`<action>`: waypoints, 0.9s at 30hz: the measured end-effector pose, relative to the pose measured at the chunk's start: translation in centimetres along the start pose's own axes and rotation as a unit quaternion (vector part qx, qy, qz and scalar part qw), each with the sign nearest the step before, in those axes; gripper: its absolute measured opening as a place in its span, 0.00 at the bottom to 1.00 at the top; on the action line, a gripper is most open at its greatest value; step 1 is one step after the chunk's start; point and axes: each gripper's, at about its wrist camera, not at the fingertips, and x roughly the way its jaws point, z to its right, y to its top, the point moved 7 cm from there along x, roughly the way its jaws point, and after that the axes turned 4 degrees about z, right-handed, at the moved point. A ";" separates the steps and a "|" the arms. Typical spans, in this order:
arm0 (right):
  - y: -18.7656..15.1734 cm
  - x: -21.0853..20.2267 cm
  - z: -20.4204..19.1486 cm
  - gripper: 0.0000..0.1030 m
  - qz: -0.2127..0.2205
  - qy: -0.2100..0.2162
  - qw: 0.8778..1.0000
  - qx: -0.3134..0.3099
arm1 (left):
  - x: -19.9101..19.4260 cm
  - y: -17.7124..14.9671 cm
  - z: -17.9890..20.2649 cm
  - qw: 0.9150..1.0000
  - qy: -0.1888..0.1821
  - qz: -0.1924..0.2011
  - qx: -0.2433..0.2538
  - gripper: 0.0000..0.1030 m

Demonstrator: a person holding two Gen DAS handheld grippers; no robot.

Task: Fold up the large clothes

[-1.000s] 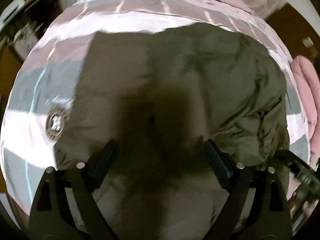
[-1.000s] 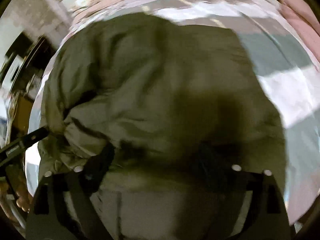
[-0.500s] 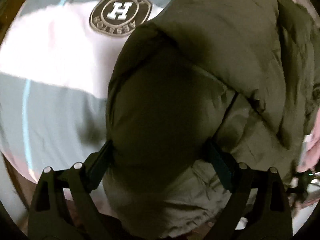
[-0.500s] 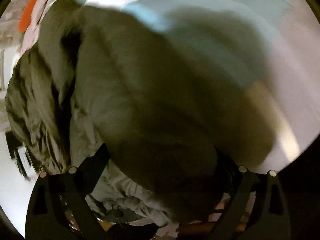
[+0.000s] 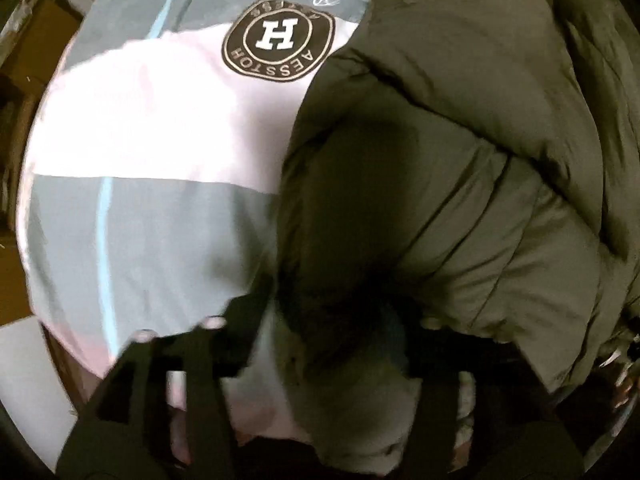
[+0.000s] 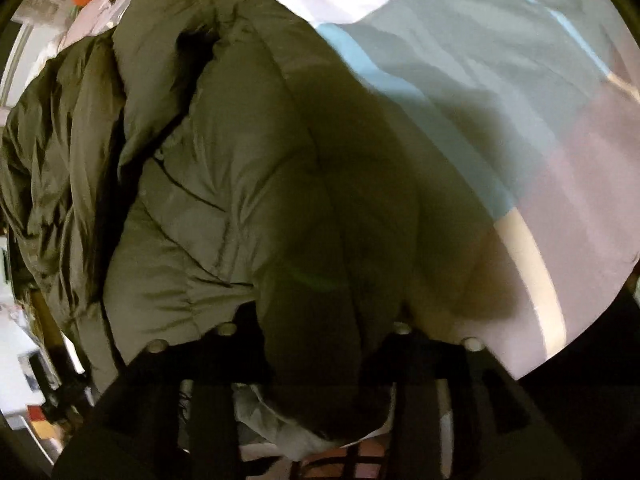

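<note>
A large olive-green puffer jacket (image 5: 460, 160) lies on a bed and fills the right of the left wrist view. It also fills the left and middle of the right wrist view (image 6: 248, 168). My left gripper (image 5: 340, 320) is closed on a thick fold at the jacket's near edge. My right gripper (image 6: 320, 328) is closed on another bulging fold of the same jacket. The fingertips of both are buried in the fabric and hidden.
The bed cover (image 5: 152, 160) has grey, white and pink blocks, a light blue stripe and a round dark "H" badge (image 5: 278, 36). It shows at the right in the right wrist view (image 6: 500, 80). The bed's near edge runs just below the grippers. Clutter (image 6: 24, 360) stands beside the bed.
Both grippers have swung from over the spread jacket down toward the near bed edge, carrying jacket folds with them. The jacket is now bunched thicker between the jaws.
</note>
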 end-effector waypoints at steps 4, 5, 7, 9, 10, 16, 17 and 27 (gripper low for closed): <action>-0.7 -0.5 1.3 0.85 -0.012 0.048 0.997 0.051 | -2.8 -1.5 1.3 0.994 -0.113 0.001 -0.016 0.89; -1.8 -0.4 2.4 0.85 -0.022 0.061 0.995 0.069 | -3.0 -1.7 1.4 0.993 -0.119 0.002 -0.017 0.89; -2.2 0.1 2.8 0.85 -0.036 0.070 0.993 0.086 | -2.7 -2.4 1.0 0.993 -0.114 -0.006 -0.014 0.89; -2.1 0.4 2.7 0.85 -0.040 0.068 0.994 0.072 | -2.1 -2.9 1.7 0.995 -0.100 -0.029 -0.003 0.89; -2.1 0.8 2.7 0.85 -0.038 0.065 0.995 0.066 | -1.7 -3.2 1.8 0.996 -0.082 -0.033 0.007 0.89; -3.7 -0.4 0.9 0.39 -0.005 0.050 0.998 0.024 | -3.0 -3.7 3.9 0.992 0.025 0.058 0.109 0.22; -4.0 -0.5 0.7 0.37 -0.002 0.046 0.999 0.018 | -3.2 -3.9 4.2 0.990 0.035 0.067 0.118 0.20; -6.2 -0.7 0.3 0.35 0.008 0.024 1.000 0.004 | -2.7 -5.9 5.4 0.968 0.139 0.108 0.180 0.17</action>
